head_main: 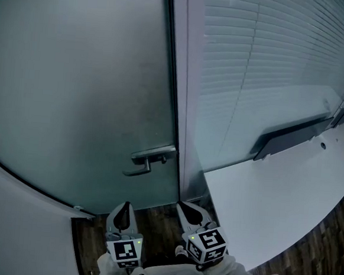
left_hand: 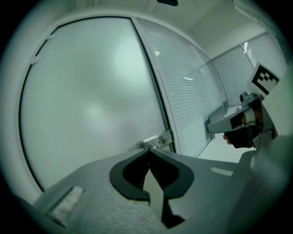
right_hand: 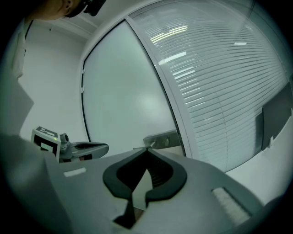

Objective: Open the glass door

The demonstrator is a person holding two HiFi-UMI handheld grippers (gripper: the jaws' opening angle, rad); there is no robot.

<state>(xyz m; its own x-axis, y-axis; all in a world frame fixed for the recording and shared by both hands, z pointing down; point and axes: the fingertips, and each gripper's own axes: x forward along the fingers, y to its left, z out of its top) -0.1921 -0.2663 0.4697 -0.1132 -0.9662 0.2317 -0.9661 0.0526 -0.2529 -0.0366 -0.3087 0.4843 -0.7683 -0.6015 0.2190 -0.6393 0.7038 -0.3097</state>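
Left tool [head_main: 125,208], right tool [head_main: 186,210]: both closed, empty | door handle [head_main: 149,160] ahead, apart | white table [head_main: 274,195] at right

Your head camera looks steeply down on the handle [head_main: 149,160] from above and behind, at moderate range. Both grippers sit at its bottom edge, below the handle. Your left gripper [head_main: 123,210] camera faces the handle nearly level and close, with the handle just above its jaws. Your right gripper [head_main: 185,209] camera faces likewise. All three views share the handle, the door [head_main: 75,85] left of it and the blinds [head_main: 267,58] right of it. Each gripper camera also catches the other gripper.
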